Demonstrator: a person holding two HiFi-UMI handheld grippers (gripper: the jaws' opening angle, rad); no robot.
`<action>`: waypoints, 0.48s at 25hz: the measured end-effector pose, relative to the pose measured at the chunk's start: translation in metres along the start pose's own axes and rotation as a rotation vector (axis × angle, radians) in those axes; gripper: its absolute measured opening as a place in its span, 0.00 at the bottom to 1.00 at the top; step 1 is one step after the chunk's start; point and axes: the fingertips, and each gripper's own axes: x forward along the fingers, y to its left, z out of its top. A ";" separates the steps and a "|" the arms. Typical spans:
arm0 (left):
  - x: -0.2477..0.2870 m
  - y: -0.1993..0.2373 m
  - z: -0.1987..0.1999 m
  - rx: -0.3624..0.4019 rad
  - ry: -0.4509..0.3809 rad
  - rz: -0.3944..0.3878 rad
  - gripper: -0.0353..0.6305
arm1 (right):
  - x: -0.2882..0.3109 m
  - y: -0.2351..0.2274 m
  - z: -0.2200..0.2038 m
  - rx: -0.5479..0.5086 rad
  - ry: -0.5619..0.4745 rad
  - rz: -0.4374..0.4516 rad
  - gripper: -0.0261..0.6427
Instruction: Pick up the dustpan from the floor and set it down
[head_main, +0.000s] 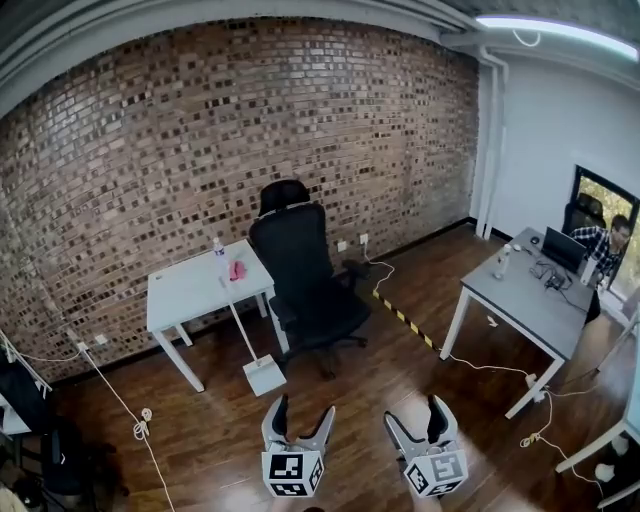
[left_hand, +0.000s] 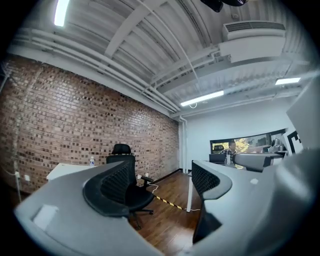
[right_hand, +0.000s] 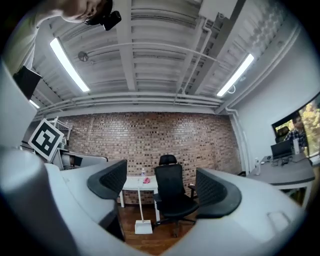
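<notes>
A white dustpan (head_main: 263, 375) stands on the wooden floor by the white table, its thin long handle (head_main: 238, 318) rising upright. In the right gripper view the dustpan (right_hand: 143, 228) shows low between the jaws, far ahead. Both grippers hover at the bottom of the head view, well short of the dustpan. My left gripper (head_main: 304, 408) is open with nothing between its jaws, and in its own view the left gripper (left_hand: 160, 185) faces the chair and the right side of the room. My right gripper (head_main: 414, 412) is open and empty too, and in its own view the right gripper (right_hand: 160, 187) points at the brick wall.
A black office chair (head_main: 305, 285) stands just right of the dustpan. The white table (head_main: 185, 292) carries a bottle (head_main: 218, 248) and a pink thing (head_main: 237, 269). A grey desk (head_main: 530, 305) with a seated person (head_main: 605, 245) is at the right. Cables and a yellow-black strip (head_main: 405, 318) cross the floor.
</notes>
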 end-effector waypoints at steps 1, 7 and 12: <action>0.001 0.009 0.000 0.001 0.001 0.028 0.61 | 0.011 0.005 -0.003 0.006 0.002 0.030 0.69; 0.006 0.053 -0.005 0.010 0.010 0.157 0.61 | 0.069 0.035 -0.019 0.033 0.018 0.176 0.68; 0.007 0.103 -0.007 0.003 0.000 0.263 0.61 | 0.120 0.073 -0.036 0.039 0.037 0.290 0.68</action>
